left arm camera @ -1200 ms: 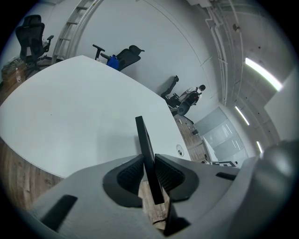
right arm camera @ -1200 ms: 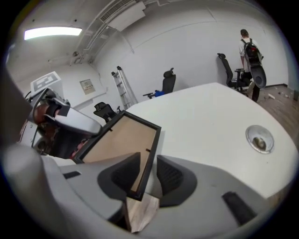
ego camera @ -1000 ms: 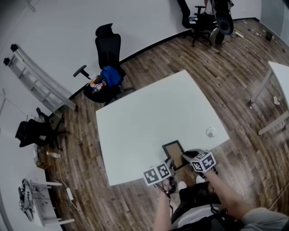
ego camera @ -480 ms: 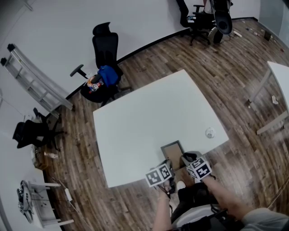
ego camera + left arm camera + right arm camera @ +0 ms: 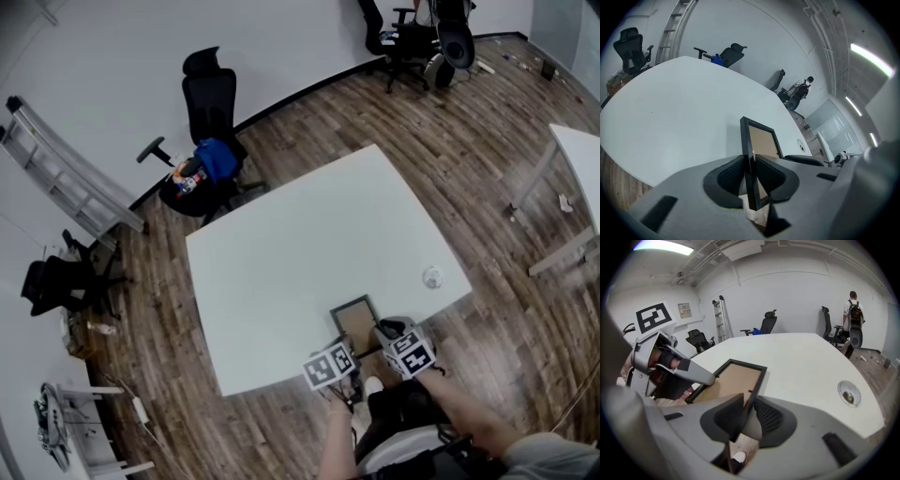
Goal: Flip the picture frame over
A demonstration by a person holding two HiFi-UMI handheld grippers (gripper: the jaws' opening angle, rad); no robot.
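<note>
So you've got both claws clenched on the picture frame [image 5: 356,317]: left gripper [image 5: 751,174] on its left rim, right gripper [image 5: 746,416] on the right. Brown backing's up, at the table's [image 5: 281,244] near edge. Flip looks approx. done; still to do: lay flat, let go.

We see the picture frame [image 5: 354,317] back-side up: a thin black rectangle around a plain brown board [image 5: 733,380]; its left rail [image 5: 749,159] sits pinched between the pads of the left gripper [image 5: 348,345]; its right rail is clamped by the right gripper [image 5: 382,332]; its far end stretches away from both grippers over the white table [image 5: 281,262]; its near end juts past the table's edge beneath them.
</note>
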